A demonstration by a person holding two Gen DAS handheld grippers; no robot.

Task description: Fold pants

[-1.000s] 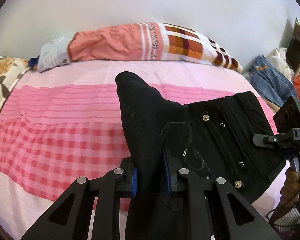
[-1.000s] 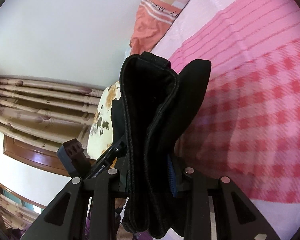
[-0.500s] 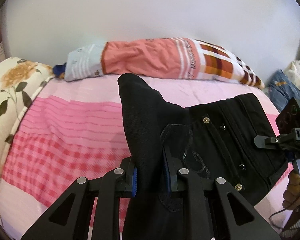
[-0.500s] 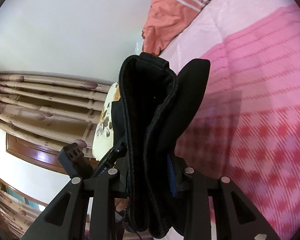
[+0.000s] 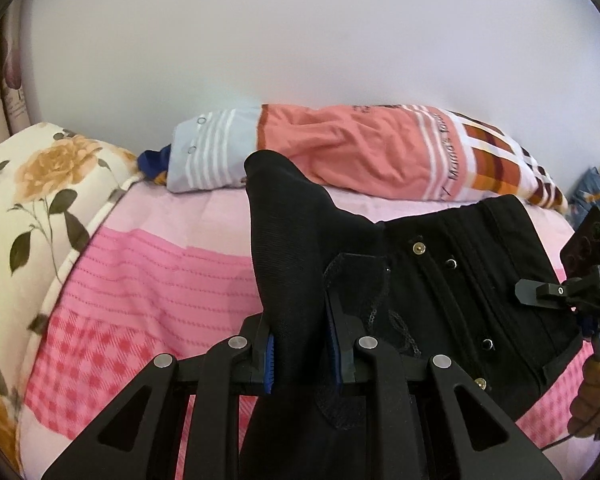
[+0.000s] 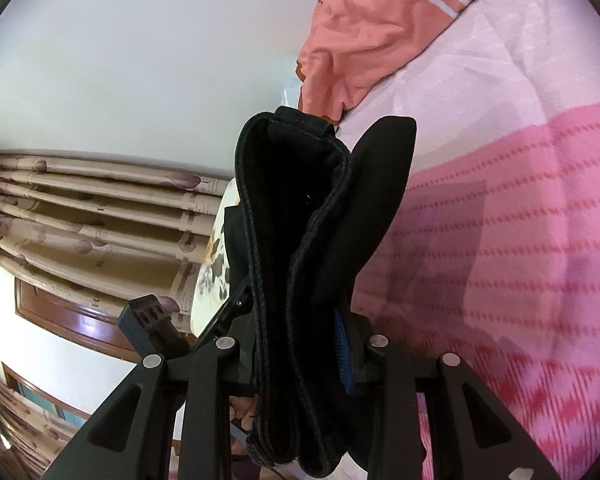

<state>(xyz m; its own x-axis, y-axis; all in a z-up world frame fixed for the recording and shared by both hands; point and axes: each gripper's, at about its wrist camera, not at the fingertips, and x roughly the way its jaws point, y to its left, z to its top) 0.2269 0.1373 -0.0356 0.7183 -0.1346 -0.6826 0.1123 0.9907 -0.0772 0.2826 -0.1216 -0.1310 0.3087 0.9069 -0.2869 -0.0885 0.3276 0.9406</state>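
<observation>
The black pants (image 5: 452, 280) hang between my two grippers above the pink bed (image 5: 160, 280). My left gripper (image 5: 300, 356) is shut on one bunched corner of the waistband. The buttoned front stretches right toward the other gripper, seen at the right edge (image 5: 572, 292). My right gripper (image 6: 300, 360) is shut on the other folded end of the pants (image 6: 300, 240), which stand up thick between the blue pads. In that view the left gripper's body (image 6: 148, 320) shows low on the left.
A long orange, white and plaid pillow (image 5: 360, 156) lies along the wall at the bed's far side. A floral cushion (image 5: 32, 200) sits at the left. Curtains (image 6: 80, 220) hang beyond it. Blue clothes (image 5: 592, 192) lie at the far right.
Both grippers have swung left and forward with the pants held. The floral cushion and curtains have come into view on the left, and the pillow looks nearer.
</observation>
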